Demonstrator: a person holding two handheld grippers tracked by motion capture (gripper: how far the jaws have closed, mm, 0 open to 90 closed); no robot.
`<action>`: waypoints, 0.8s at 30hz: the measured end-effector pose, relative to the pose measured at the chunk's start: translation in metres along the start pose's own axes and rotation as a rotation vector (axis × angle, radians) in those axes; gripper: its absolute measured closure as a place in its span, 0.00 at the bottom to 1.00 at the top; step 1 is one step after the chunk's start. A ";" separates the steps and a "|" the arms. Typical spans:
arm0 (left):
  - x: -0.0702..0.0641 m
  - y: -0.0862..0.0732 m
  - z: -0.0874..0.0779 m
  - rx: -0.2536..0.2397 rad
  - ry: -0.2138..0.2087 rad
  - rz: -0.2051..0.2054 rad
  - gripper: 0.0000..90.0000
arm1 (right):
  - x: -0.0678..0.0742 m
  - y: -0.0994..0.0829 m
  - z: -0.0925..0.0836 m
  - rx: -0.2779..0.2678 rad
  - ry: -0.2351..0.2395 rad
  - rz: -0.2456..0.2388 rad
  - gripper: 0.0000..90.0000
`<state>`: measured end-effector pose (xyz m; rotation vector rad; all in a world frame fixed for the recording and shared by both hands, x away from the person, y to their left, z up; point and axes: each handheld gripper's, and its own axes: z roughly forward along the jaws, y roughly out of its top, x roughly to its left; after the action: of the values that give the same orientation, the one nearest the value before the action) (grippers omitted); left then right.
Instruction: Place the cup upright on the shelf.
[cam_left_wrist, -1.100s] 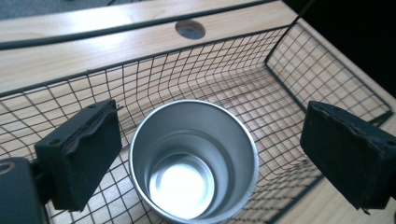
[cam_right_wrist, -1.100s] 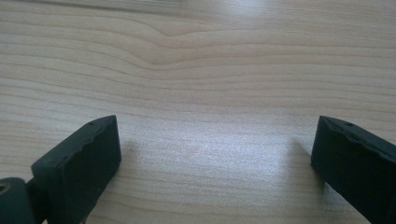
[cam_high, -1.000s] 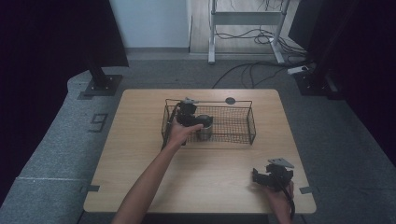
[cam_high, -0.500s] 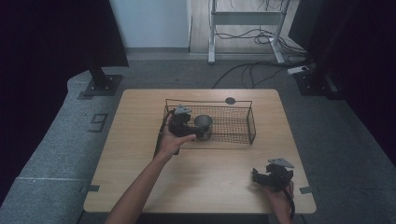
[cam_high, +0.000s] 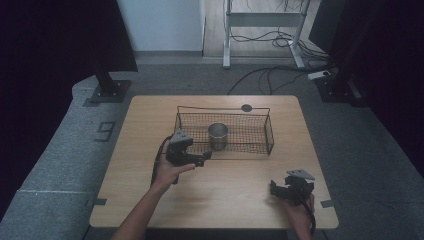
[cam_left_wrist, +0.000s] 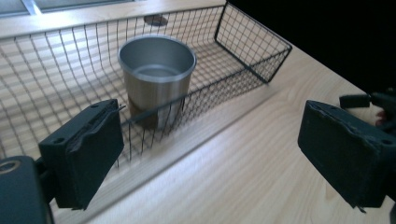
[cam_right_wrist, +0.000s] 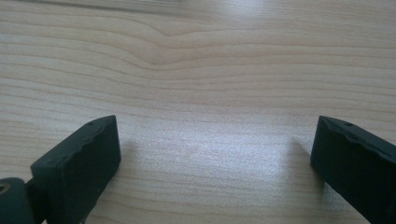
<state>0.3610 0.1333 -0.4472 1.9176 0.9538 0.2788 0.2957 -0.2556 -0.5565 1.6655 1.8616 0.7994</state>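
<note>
Nearest to me, the right gripper (cam_high: 274, 188) sits low over the near right part of the table (cam_high: 235, 195), close to the near edge. Its own view has both jaws spread wide with nothing but bare wood grain between and ahead of them, so I have free room to travel forward from there.

My left gripper (cam_high: 205, 159) is held over the table just outside the front wall of the wire basket (cam_high: 268, 131), jaws pointing toward its right half. In the left gripper view the jaws stand apart with nothing between them; the left pad (cam_left_wrist: 84, 156) sits right against the basket's front mesh, though I can't quite tell whether it touches the wire.

Just beyond that pad, inside the basket, stands the steel cup (cam_left_wrist: 157, 77), upright and mouth up. The high view puts it near the basket's middle, a little left of centre, clear of all four walls. Right of the cup the basket floor is open.

The left gripper view also catches, at its far right edge, a bit of the other hand's gripper. The high view alone gives me a dark round disc (cam_high: 246, 107) on the table behind the basket's back wall, and open wood on either side of the basket.
</note>
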 end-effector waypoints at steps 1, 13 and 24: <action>0.000 -0.004 -0.002 0.001 0.001 -0.001 0.08 | 0.000 0.000 0.000 0.000 0.000 0.000 0.02; 0.002 -0.051 -0.018 0.025 0.008 -0.032 0.09 | 0.000 0.000 0.000 0.000 0.000 -0.001 0.02; 0.005 -0.099 -0.019 0.080 0.039 -0.066 0.09 | 0.000 0.000 0.000 0.000 0.000 -0.001 0.02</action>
<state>0.3041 0.1742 -0.5200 1.9556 1.0662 0.2438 0.2956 -0.2556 -0.5565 1.6645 1.8626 0.7990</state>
